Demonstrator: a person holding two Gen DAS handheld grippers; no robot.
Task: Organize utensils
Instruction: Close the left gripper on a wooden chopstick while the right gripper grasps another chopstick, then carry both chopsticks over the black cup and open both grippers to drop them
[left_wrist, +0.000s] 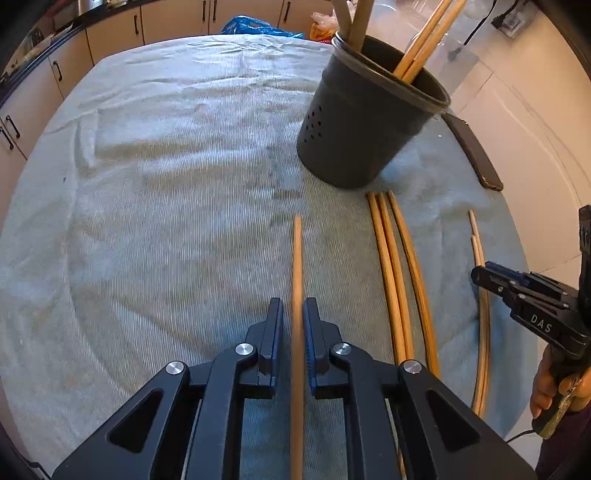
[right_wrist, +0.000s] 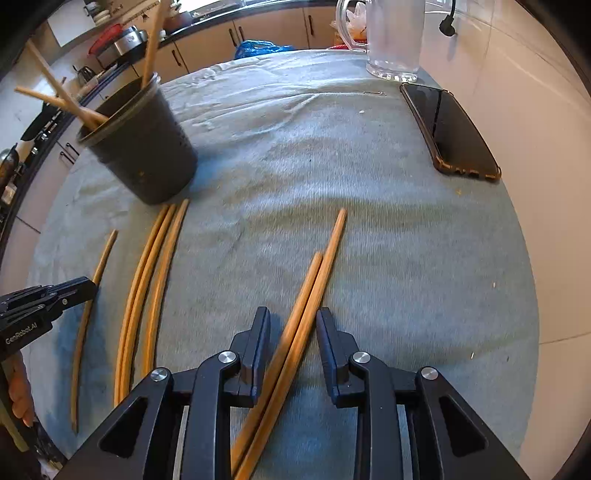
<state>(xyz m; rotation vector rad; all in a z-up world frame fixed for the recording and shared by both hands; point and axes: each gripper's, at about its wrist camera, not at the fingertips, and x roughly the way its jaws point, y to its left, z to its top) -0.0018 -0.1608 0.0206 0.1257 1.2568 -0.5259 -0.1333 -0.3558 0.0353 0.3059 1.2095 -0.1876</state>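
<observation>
Your left gripper (left_wrist: 293, 317) is squeezed tight on one chopstick (left_wrist: 296, 280), which runs up the middle of the left wrist picture. Your right gripper (right_wrist: 291, 325) has its jaws a little apart, with a pair of chopsticks (right_wrist: 314, 280) lying between them on the grey cloth (right_wrist: 332, 166); the pads do not look pressed on the sticks yet. The black holder (left_wrist: 354, 122) stands at the upper right of the left picture, with some sticks already inside. Three more chopsticks (left_wrist: 395, 280) lie just below it. Lift the left stick slowly, tip it up straight, and drop it over the holder's open top. Keep it clear of the sticks already in there. Close the right jaws on both sticks together so neither one slips out.
</observation>
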